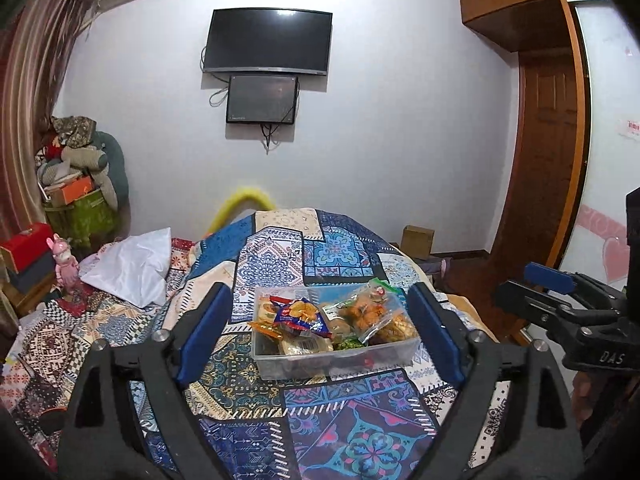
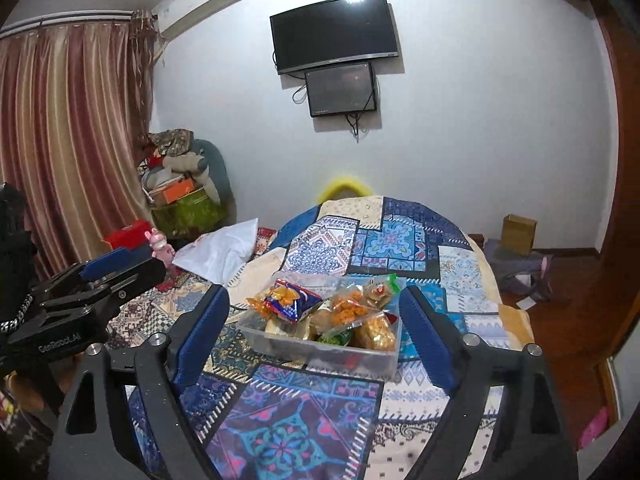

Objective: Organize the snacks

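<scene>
A clear plastic box (image 1: 332, 356) sits on the patchwork bedspread (image 1: 280, 248), filled with snack packets. A blue and red packet (image 1: 298, 314) lies on top at its left, and a clear bag of orange snacks (image 1: 368, 310) at its right. My left gripper (image 1: 320, 292) hovers short of the box, open, with nothing between its blue pads. My right gripper (image 2: 314, 294) is also open and empty, facing the same box (image 2: 320, 352) from slightly to the right. Each gripper shows at the edge of the other's view: the right one (image 1: 548, 276) and the left one (image 2: 120, 264).
A white pillow (image 1: 132, 268) and a pink toy (image 1: 66, 260) lie left of the bedspread. Piled boxes and bags (image 1: 76, 176) stand in the far left corner. The bed's right edge drops to a wooden floor with a cardboard box (image 2: 518, 234).
</scene>
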`<state>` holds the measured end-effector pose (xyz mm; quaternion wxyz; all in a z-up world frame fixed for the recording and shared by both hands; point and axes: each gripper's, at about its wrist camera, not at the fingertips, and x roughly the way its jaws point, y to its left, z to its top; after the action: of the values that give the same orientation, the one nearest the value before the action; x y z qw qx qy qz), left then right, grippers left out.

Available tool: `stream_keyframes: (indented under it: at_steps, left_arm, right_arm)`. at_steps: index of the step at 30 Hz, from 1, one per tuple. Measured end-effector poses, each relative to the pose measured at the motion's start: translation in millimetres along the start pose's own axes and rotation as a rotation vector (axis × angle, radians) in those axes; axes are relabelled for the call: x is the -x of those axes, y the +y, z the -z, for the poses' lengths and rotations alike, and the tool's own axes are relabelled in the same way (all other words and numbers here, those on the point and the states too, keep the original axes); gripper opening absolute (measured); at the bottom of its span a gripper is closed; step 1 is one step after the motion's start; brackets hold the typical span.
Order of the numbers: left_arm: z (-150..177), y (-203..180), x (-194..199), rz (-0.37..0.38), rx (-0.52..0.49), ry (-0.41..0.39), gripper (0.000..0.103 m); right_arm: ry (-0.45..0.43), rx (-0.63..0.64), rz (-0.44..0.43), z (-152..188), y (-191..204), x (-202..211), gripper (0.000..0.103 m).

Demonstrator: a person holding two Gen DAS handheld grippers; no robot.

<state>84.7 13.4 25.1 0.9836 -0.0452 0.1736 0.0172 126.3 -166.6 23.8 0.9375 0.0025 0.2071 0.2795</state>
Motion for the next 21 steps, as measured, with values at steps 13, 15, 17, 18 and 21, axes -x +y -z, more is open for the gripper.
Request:
stream_keyframes:
  at_steps: [13, 15, 17, 18, 21]
  left_arm:
    - [9.7, -4.3, 8.9, -0.008, -0.009, 0.000, 0.095]
    - [10.6, -3.9, 7.6, -0.008, -0.008, 0.003, 0.095]
    - [11.4, -3.8, 7.4, -0.007, -0.007, 0.003, 0.095]
    - [11.7, -3.6, 8.2, -0.006, -0.008, 0.003, 0.095]
    - [12.1, -4.7, 7.5, -0.005, -0.009, 0.005, 0.095]
  right_arm:
    - [-0.022, 0.014, 0.022, 8.3, 3.9, 12.9, 0.098]
    - [-0.021, 0.013, 0.022, 9.1, 4.3, 13.2, 0.098]
    - [-0.022, 0.013, 0.020, 11.9, 4.6, 14.8, 0.098]
    - [-0.022, 0.013, 0.020, 11.9, 4.7, 14.8, 0.098]
    - [-0.022, 0.012, 0.022, 12.1, 5.1, 15.0, 0.098]
